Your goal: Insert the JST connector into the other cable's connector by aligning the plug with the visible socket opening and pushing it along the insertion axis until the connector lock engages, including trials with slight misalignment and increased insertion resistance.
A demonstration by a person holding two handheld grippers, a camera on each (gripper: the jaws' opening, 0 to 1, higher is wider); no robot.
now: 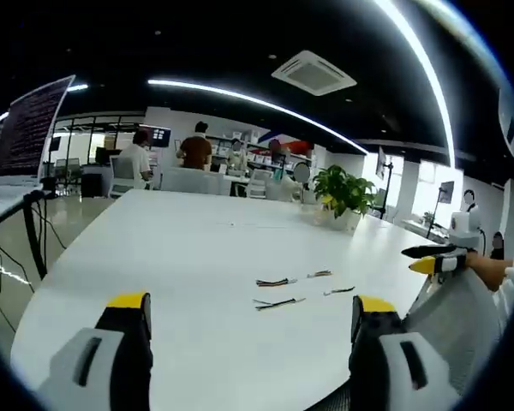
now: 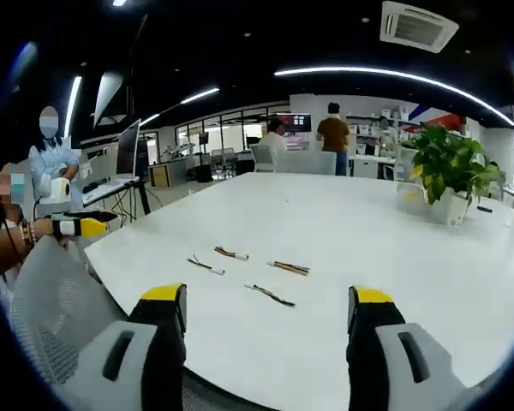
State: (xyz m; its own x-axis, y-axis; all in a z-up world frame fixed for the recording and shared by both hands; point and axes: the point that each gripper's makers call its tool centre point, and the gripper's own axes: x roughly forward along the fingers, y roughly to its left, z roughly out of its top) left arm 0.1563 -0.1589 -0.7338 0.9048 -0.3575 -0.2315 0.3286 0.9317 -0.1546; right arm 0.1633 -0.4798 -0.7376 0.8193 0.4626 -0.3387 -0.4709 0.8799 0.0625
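Left gripper view: my left gripper [image 1: 250,318] hangs above the near edge of the white table [image 1: 180,248], jaws spread wide, nothing btwn them. The cables lie loose on the tabletop ahead, at about 1 o'clock from the jaws: one pair [image 1: 276,282] and [image 1: 278,303], two shorter ones [image 1: 319,274] and [image 1: 339,291] just beyond. The right gripper [image 1: 433,259] pokes in at 3 o'clock, held by a hand, over a mesh chair back [image 1: 454,321]. Right gripper view: my right gripper [image 2: 265,312] is also spread, empty, and off the table. Four cables sit near 12 o'clock: [image 2: 206,265], [image 2: 231,253], [image 2: 289,268], [image 2: 271,295]. Which carries plug vs socket I can't tell, too small. A potted plant [image 2: 450,175] stands well apart at 2 o'clock. Step in hand, imo: reach and pick. Best approach is to come down low, grab each cable right behind its connector housing so ends stay stiff, socket opening facing the plug. Both grippers are held level, pointing fwd across the table.
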